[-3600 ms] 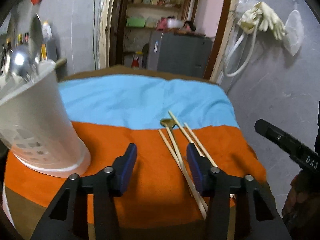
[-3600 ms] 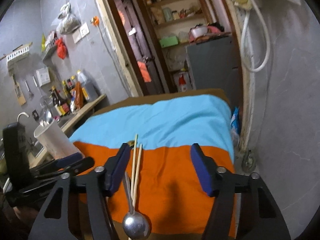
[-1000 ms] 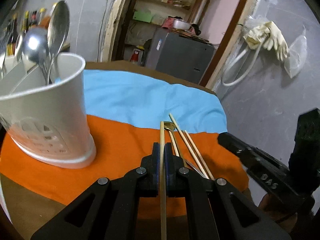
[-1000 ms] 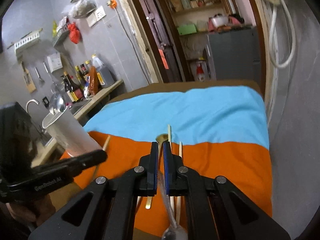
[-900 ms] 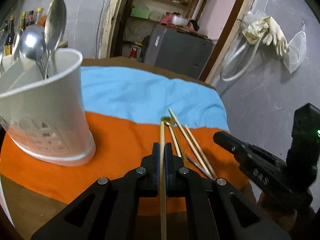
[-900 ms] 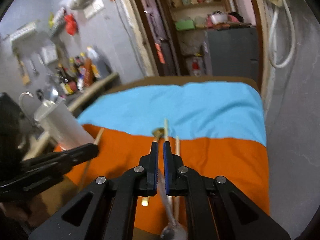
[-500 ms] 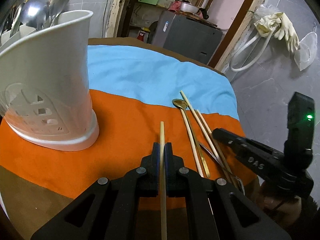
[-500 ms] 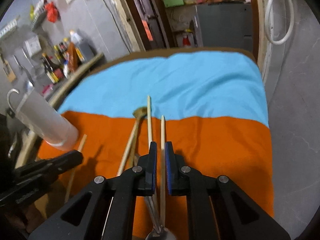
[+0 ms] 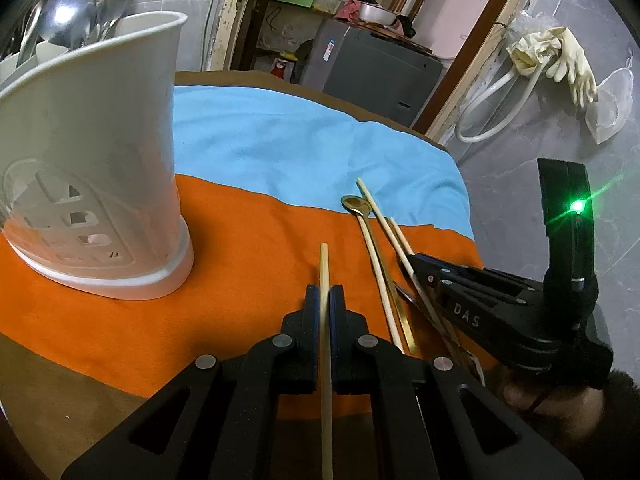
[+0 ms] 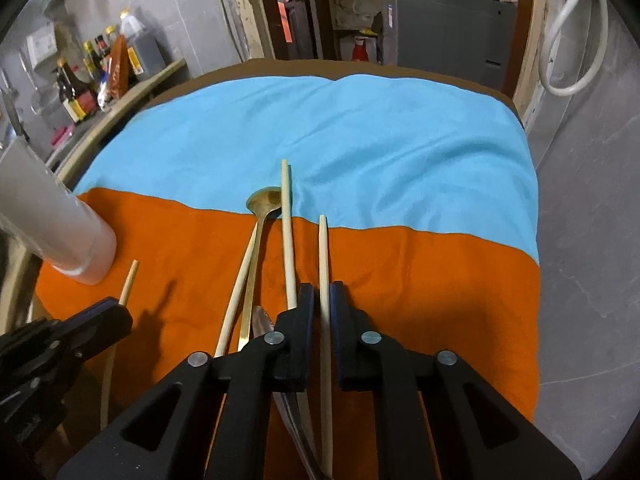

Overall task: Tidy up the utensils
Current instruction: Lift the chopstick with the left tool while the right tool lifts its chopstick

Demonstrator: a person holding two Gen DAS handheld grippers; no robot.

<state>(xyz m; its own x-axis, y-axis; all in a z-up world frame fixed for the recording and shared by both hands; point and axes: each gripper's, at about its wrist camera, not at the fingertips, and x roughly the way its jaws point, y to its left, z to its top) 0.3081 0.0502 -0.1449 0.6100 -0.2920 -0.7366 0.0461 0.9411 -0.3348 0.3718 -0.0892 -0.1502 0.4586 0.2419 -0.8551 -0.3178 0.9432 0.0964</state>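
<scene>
Gripping one pale wooden chopstick apiece, your left gripper and right gripper are clamped nearly closed. Remaining chopsticks and a gold spoon lie near the orange cloth's right edge; the white holder stands at its left.

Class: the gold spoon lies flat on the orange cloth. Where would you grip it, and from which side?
Grip the gold spoon mid-handle from above, fingers closing across it. The handle is thin and lies flat, and a chopstick crosses its near end, so pick a stretch clear of that.
</scene>
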